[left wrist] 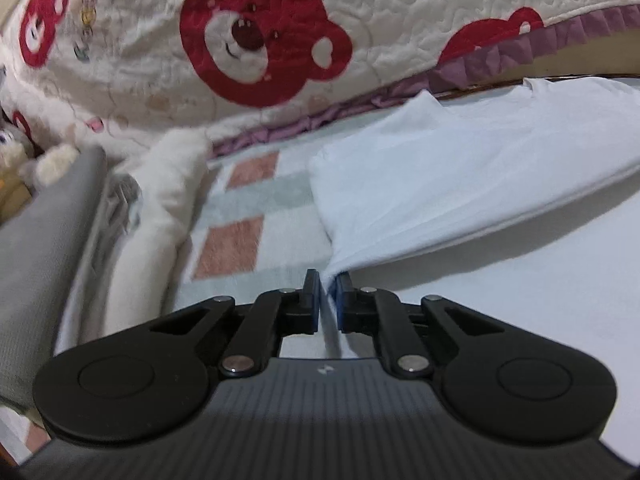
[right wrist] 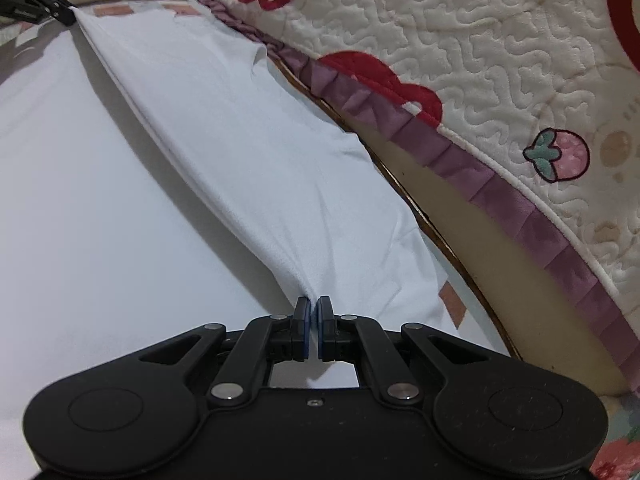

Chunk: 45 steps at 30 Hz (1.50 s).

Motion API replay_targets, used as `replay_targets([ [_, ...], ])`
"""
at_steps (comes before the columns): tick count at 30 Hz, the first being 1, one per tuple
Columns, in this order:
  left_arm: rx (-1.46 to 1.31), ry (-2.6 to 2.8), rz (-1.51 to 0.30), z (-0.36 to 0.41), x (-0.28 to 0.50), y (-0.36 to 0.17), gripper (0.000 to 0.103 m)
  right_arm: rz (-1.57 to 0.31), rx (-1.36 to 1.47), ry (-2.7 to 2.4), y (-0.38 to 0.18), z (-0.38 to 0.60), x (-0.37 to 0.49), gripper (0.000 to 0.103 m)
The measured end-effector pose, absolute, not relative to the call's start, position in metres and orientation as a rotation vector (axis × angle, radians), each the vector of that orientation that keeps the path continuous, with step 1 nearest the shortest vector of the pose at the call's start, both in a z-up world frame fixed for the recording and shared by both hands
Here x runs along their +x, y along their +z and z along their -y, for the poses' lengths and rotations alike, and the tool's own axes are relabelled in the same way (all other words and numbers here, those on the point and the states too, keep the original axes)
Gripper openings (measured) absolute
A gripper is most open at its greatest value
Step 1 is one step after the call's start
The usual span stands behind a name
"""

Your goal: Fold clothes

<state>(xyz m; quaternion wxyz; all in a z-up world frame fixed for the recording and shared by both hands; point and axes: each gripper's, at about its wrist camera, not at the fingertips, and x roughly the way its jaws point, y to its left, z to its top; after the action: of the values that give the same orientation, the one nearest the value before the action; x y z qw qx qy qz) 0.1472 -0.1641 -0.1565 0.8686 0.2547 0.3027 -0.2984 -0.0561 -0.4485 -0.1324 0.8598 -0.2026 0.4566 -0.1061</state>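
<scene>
A white garment (left wrist: 460,176) lies spread beside a bed, with one folded edge lifted off the layer beneath. My left gripper (left wrist: 329,280) is shut on a corner of that edge. My right gripper (right wrist: 313,304) is shut on the other end of the same edge of the white garment (right wrist: 208,128), and the cloth stretches taut between the two. The left gripper also shows in the right wrist view (right wrist: 60,10) at the top left, pinching the far corner. A shadow falls on the white layer beneath the lifted fold.
A cream quilt (left wrist: 280,40) with red bear prints and a purple ruffle (right wrist: 500,184) hangs over the bed edge right behind the garment. A pink and green checked mat (left wrist: 248,216) lies at the left, next to a white fluffy roll (left wrist: 160,216) and a grey cushion (left wrist: 36,248).
</scene>
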Motion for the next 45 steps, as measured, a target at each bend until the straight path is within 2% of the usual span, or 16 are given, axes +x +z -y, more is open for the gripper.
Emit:
replay_targets([
  [11, 0.507, -0.611, -0.706, 0.164, 0.151, -0.164, 0.009, -0.985, -0.304, -0.214, -0.147, 0.459, -0.075, 0.002],
  [16, 0.457, -0.647, -0.815, 0.150, 0.157, -0.157, 0.012, -1.001, -0.256, -0.288, -0.145, 0.477, -0.090, 0.002],
  [17, 0.434, -0.695, -0.804, 0.146, 0.155, -0.150, 0.016, -1.001, -0.241, -0.327, -0.145, 0.483, -0.097, 0.003],
  [18, 0.409, -0.750, -0.787, 0.141, 0.153, -0.141, 0.035, -0.982, -0.193, -0.364, -0.144, 0.491, -0.106, 0.003],
  [20, 0.372, -0.896, -0.691, 0.136, 0.137, -0.120, 0.053, -0.874, 0.041, -0.429, -0.134, 0.513, -0.140, 0.004],
  [23, 0.238, -1.011, -0.682, 0.149, 0.124, -0.105, 0.054, -0.713, 0.369, -0.539, -0.129, 0.543, -0.191, 0.015],
  [25, 0.254, -1.059, -0.683, 0.190, 0.108, -0.101, 0.054, -0.618, 0.544, -0.636, -0.130, 0.561, -0.221, 0.015],
  [27, 0.281, -1.106, -0.684, 0.233, 0.091, -0.097, 0.053, -0.539, 0.687, -0.728, -0.128, 0.576, -0.244, 0.022],
  [28, 0.294, -1.129, -0.684, 0.255, 0.083, -0.095, 0.053, -0.507, 0.715, -0.757, -0.122, 0.582, -0.250, 0.029],
  [29, 0.308, -1.152, -0.684, 0.277, 0.075, -0.094, 0.053, -0.476, 0.741, -0.786, -0.117, 0.589, -0.257, 0.044],
  [32, 0.375, -1.249, -0.642, 0.346, 0.041, -0.092, 0.054, -0.421, 0.724, -0.839, -0.090, 0.612, -0.267, 0.053],
  [34, 0.466, -1.360, -0.535, 0.396, 0.003, -0.096, 0.064, -0.429, 0.684, -0.869, -0.078, 0.632, -0.267, 0.063],
  [37, 0.507, -1.452, -0.568, 0.456, -0.030, -0.115, 0.065, -0.518, 0.597, -0.970, -0.073, 0.664, -0.258, 0.063],
  [41, 0.531, -1.463, -0.719, 0.504, -0.057, -0.137, 0.065, -0.668, 0.700, -1.036, -0.099, 0.704, -0.241, 0.062],
  [43, 0.497, -1.474, -0.750, 0.505, -0.061, -0.143, 0.065, -0.686, 0.780, -1.087, -0.122, 0.714, -0.236, 0.060],
  [45, 0.488, -1.468, -0.759, 0.508, -0.064, -0.151, 0.065, -0.704, 0.680, -1.122, -0.134, 0.713, -0.224, 0.058],
])
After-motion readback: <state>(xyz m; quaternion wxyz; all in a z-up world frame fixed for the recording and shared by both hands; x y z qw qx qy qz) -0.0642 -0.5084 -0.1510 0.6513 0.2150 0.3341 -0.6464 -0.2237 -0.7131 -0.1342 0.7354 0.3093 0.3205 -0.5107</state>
